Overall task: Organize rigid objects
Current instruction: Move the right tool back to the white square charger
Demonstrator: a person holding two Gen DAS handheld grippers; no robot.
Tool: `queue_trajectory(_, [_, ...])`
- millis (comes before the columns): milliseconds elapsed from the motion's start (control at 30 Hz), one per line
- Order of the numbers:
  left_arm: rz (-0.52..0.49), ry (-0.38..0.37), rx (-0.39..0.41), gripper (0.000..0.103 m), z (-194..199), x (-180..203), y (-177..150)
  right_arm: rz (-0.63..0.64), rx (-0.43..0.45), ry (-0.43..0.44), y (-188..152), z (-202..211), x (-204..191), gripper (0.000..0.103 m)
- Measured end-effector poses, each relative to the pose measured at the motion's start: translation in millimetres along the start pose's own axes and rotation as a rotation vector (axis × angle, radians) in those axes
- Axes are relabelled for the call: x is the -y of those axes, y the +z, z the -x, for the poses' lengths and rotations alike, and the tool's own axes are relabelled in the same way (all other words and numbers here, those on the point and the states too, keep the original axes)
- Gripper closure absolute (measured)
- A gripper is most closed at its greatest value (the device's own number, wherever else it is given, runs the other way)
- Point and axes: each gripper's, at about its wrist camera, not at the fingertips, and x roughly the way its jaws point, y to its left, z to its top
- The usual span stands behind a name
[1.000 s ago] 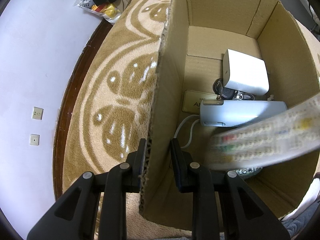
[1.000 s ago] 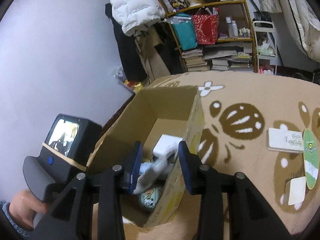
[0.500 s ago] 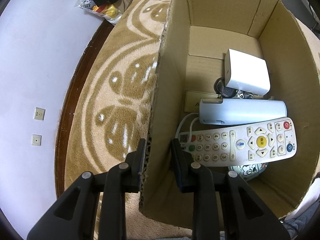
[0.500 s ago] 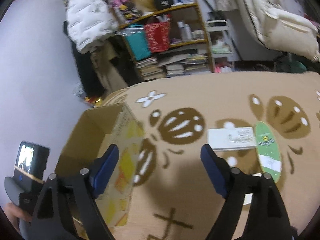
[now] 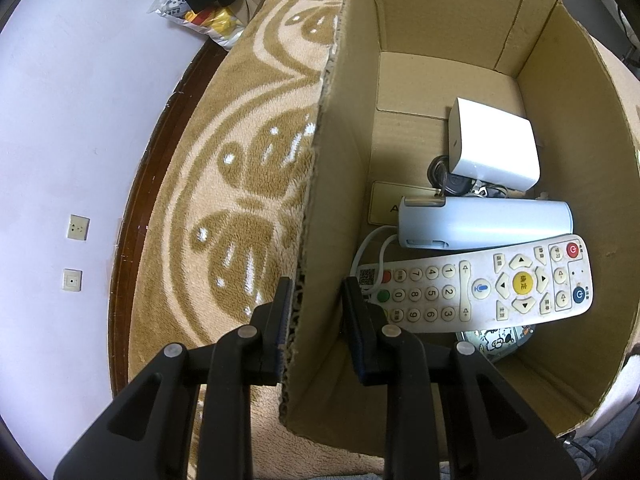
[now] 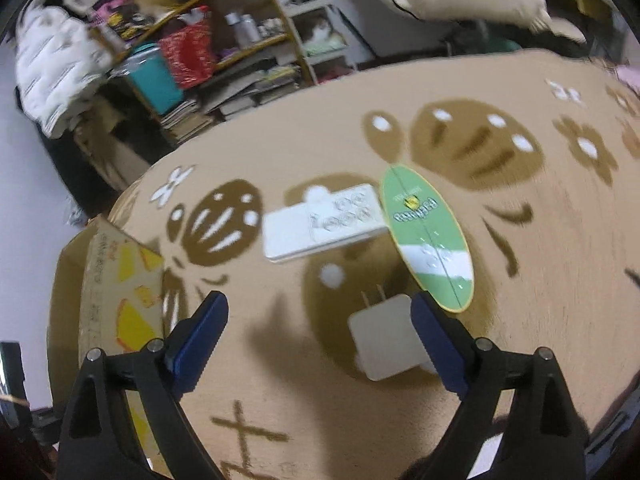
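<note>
- Left wrist view: the left gripper [image 5: 316, 308] is clamped on the near side wall of the cardboard box [image 5: 340, 184], one finger outside on the rug side, the other inside the box.
- Inside the box, the white remote control [image 5: 480, 286] lies face up across the floor, nearest the gripped wall's inner finger.
- Just beyond the remote, touching its long edge, lies a pale blue oblong case [image 5: 484, 224].
- Farther from the gripped wall than the case sits a white square adapter [image 5: 494, 142], with dark keys [image 5: 452, 178] tucked between the two.
- A white cable [image 5: 370, 246] loops out from under the remote, and a printed round tin [image 5: 496, 338] shows under its lower edge.
- The box stands on a tan patterned rug [image 5: 240, 184].
- Right wrist view: the right gripper [image 6: 320, 332] stands wide apart with nothing pressed between its pads; its jaws have just been opening.
- It hangs over the rug, to the right of the box [image 6: 116, 280].
- A white plug charger [image 6: 386, 336] lies on the rug between the fingers, close to the right one, touched by neither.
- Beyond the charger lie a white power strip [image 6: 324, 222] and a green oval board [image 6: 428, 240], the board's edge over the strip's end.
- The view is motion-blurred.
</note>
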Motion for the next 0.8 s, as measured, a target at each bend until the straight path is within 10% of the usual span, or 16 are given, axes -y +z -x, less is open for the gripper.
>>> queue_trajectory(533, [-0.004,0.002,0.000,0.078,-0.2,1.3,0.2,-0.061,-0.119,-0.103,-10.5,-32.3,21.8,0.024])
queue_trajectory(800, [-0.008,0.005,0.000,0.078,0.7,1.9,-1.4,-0.069,-0.184,-0.013,-14.5,-43.1,18.4,0.053])
